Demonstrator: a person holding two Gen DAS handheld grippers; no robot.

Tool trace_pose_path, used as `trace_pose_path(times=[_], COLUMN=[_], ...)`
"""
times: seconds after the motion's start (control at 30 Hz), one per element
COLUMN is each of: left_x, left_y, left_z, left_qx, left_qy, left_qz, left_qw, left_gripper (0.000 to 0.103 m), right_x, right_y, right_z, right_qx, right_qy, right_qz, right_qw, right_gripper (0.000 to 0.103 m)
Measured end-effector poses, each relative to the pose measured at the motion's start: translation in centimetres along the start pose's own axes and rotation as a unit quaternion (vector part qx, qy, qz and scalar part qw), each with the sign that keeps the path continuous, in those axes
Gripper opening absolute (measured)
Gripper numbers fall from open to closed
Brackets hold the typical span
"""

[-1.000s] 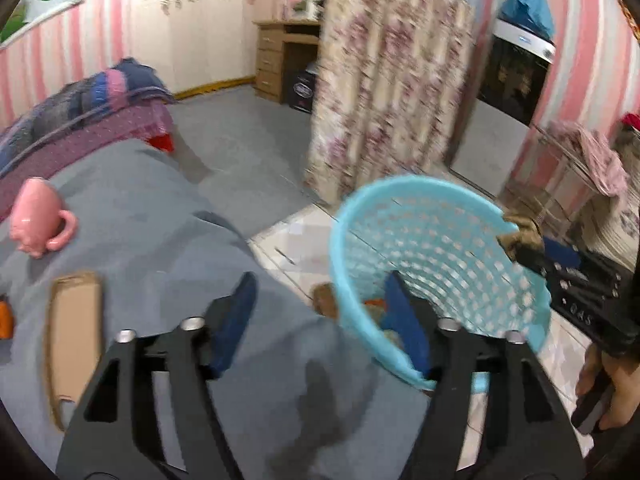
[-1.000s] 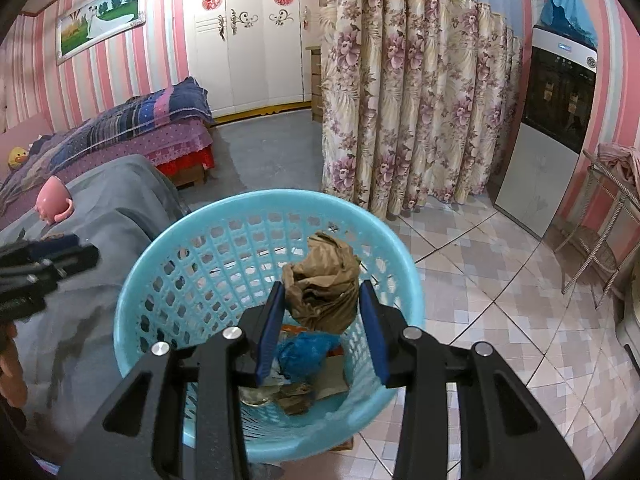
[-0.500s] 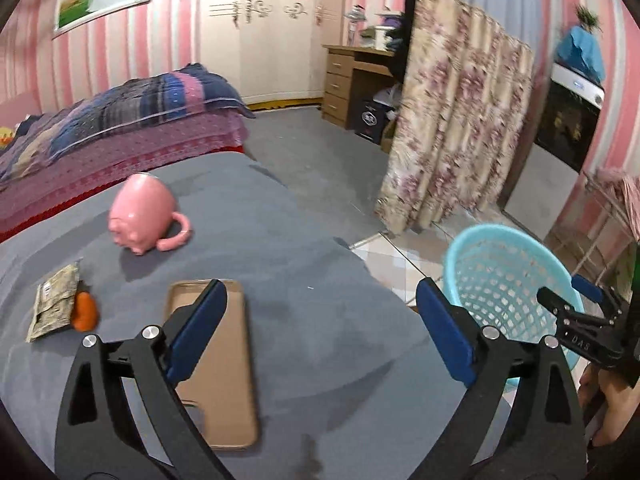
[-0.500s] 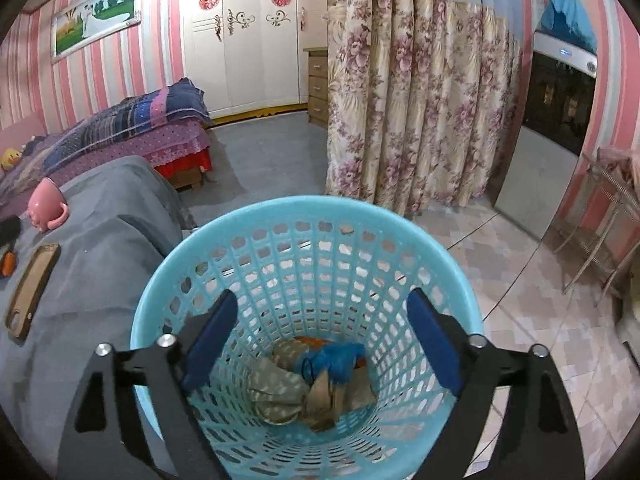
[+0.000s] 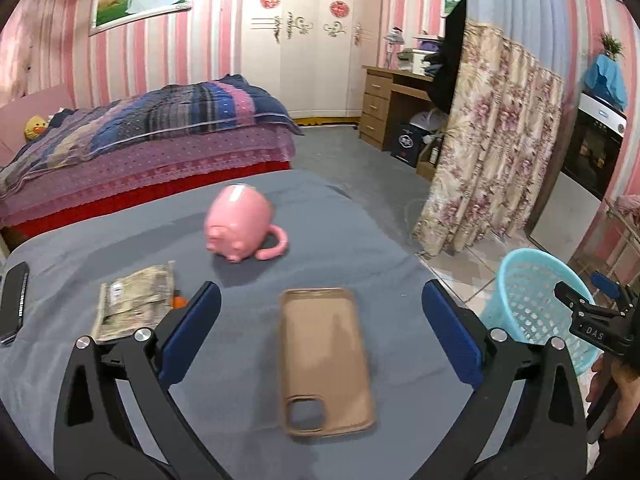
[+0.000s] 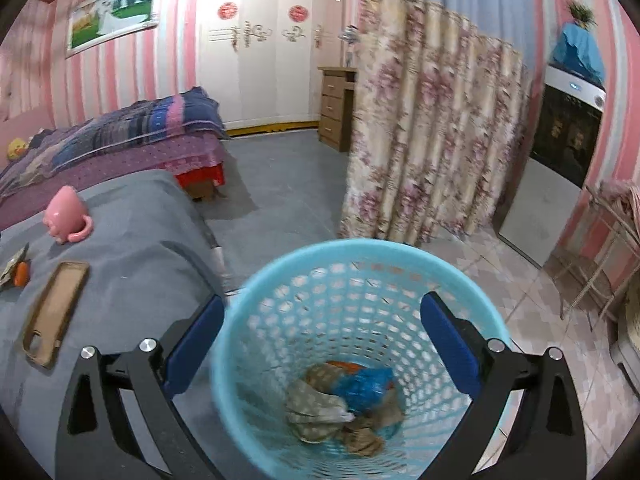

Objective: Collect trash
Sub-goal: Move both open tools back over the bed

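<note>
Left wrist view: hovering over a grey-covered bed surface (image 5: pixel 340 240), the left tool (image 5: pixel 320 336) with its blue-padded jaws having just been opening, now spread wide and released, nothing between them but the cover below. Lying flat on the cover beneath the gap, a tan rubbery phone case (image 5: pixel 326 360), camera cut-out nearest the lens. Resting further back, tipped on its side, a pink pig-shaped ceramic mug (image 5: pixel 240 230) with a curled handle. Lying to the left of the case, a flat crinkled beige paper packet (image 5: pixel 134 306), with a small orange piece (image 5: pixel 180 302) just beside its right edge, partly hidden by the left jaw. Sitting at the far left edge, a dark phone (image 5: pixel 14 300). Standing on the tiled floor off the right side of the bed, a light blue perforated plastic basket (image 5: pixel 532 308). Showing in front of it at the right edge, the black right tool (image 5: pixel 592 308), with a person's hand (image 5: pixel 616 396) below it.

Right wrist view: hanging above the light blue basket (image 6: pixel 280 292), the right tool (image 6: pixel 322 340), its jaws likewise having just been opening, now spread wide on either side of the basket mouth and gripping nothing. Lying at the bottom of the basket, the collected trash: crumpled brown paper (image 6: pixel 316 404), a scrunched blue plastic piece (image 6: pixel 362 386) and a bit of orange. Remaining on the grey bed (image 6: pixel 132 248) to the left, well apart from the basket, the pink mug (image 6: pixel 66 214), the tan case (image 6: pixel 54 312), and the packet with the orange piece (image 6: pixel 21 273) at the frame's edge.
</note>
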State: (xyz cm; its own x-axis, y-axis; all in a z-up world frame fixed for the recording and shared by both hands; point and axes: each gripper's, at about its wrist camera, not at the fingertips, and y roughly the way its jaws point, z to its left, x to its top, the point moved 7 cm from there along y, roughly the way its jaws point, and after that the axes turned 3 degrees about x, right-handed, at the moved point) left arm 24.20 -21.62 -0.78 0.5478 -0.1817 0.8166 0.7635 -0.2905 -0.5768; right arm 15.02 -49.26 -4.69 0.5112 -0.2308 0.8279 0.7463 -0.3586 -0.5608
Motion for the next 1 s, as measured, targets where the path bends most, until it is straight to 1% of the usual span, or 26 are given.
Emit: trace_pose_path(times=[0.17,0.4,0.5,0.6,0.77,0.87,0.93,1.0], left_x=[-0.7,-2.2,-3.0,-3.4,-3.8,-4.0,-4.2,-4.5], left_y=[-0.8,-0.5,0.0,0.2,1.1,1.7,2.2,2.8], left_z=[4.3,11.0,13.1,14.4,16.5,17.1,17.8,18.8], left_qx=[0.027,0.061,0.078,0.087,0.092,0.113,0.124,0.123], left_qy=[0.002,-0.023,-0.022,-0.029,-0.058,-0.045,-0.046,-0.068], left_qz=[-0.001,0.016,0.027,0.033,0.042,0.044,0.047,0.053], left_qw=[0.9996,0.9978,0.9963,0.9952,0.9931,0.9916,0.99,0.9886], left_gripper=[0.097,0.097,0.097,0.097,0.097,0.097,0.097,0.097], right_x=[0.5,0.8,1.2,1.7,2.1,1.9,1.5,1.1], right_y=[-0.1,0.4,0.5,0.3,0.2,0.6,0.9,1.3], right_z=[4.8,10.2,13.2,15.4,17.4,17.8,17.9,17.9], right_qx=[0.028,0.056,0.07,0.086,0.102,0.105,0.106,0.102], right_qy=[-0.019,-0.031,-0.052,-0.067,-0.08,-0.083,-0.082,-0.087], right_qz=[-0.004,-0.002,-0.002,-0.005,-0.011,-0.006,-0.001,0.003], right_qw=[0.999,0.998,0.996,0.994,0.992,0.991,0.991,0.991], right_gripper=[0.097,0.097,0.097,0.097,0.097,0.097,0.097,0.097])
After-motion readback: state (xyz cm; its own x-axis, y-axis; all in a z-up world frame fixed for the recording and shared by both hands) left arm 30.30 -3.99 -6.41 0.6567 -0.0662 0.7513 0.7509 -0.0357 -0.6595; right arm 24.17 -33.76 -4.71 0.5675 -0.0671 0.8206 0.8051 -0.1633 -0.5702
